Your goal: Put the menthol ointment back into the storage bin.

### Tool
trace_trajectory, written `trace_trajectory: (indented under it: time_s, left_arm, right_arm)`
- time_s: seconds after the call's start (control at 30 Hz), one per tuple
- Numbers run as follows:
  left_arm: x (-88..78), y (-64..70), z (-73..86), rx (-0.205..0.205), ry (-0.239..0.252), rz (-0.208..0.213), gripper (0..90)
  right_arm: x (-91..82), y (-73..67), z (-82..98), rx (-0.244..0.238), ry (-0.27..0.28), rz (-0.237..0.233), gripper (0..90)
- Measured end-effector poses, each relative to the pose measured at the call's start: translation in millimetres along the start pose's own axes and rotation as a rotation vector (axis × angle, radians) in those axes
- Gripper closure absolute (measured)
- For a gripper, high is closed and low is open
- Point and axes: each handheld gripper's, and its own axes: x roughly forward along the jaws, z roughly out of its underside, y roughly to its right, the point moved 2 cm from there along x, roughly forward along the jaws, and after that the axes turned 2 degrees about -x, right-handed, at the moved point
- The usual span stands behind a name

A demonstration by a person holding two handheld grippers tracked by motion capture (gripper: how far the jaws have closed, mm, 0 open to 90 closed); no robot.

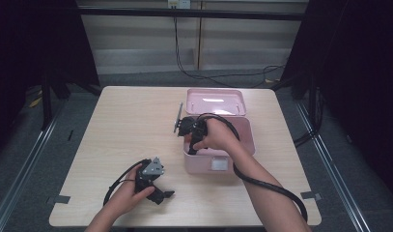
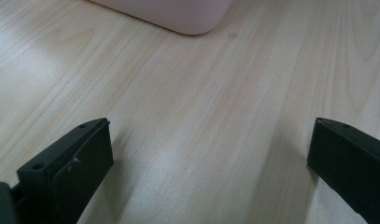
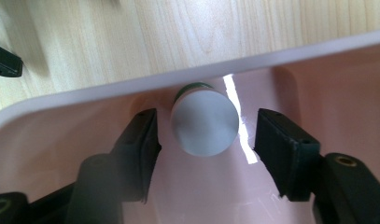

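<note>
Found the fingers (image 3: 141, 140) of the right gripper (image 3: 206, 128) part open, one on each side of a small bottle (image 3: 205, 123). Saw a narrow gap at both pads, so nothing gripped. Placed the bottle inside the pink box (image 3: 108, 91), close against the near wall and just under the rim. Saw the right hand from above, reaching into the box (image 1: 203, 164) at its left end. Noted the lid (image 1: 216, 101) lying off, behind the box on the table (image 1: 131, 125).

Found the left gripper (image 1: 162, 195) resting on the table in front of the box and well apart from it. Saw its fingers (image 2: 71, 163) spread wide over bare wood, holding nothing.

Judged the step to be the handling of the bottle inside the box. Could not tell from the loose fingers whether for a grasp or a release. For a grasp: best to centre both pads on the cap and close evenly, so as not to push the round body sideways along the wall. For a release: best to draw straight back along the fingers' own line, clear of the rim and without brushing the cap.

Saw the bottle end on, with the white cap facing the gripper and the green body behind it. Took the long axis to run straight away from the fingers toward the wall. Could not tell whether lying flat or leaning.
</note>
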Motion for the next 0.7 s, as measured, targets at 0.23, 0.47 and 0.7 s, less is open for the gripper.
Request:
trace_trajectory:
  time_s: [0.23, 0.47, 0.7]
  left_arm:
    - [0.1, 0.0, 0.0, 0.001, 0.001, 0.000, 0.0]
    - [-0.1, 0.0, 0.0, 0.000, -0.001, 0.000, 0.0]
    - [-0.1, 0.0, 0.0, 0.000, 0.000, -0.001, 0.0]
  right_arm:
    - [-4.0, 0.7, 4.2, 0.015, -0.006, -0.008, 32.8]
    - [-14.9, 1.5, 8.7, 0.023, 0.006, -0.008, 28.6]
    - [-23.9, 2.2, 15.7, 0.025, 0.013, 0.000, 25.0]
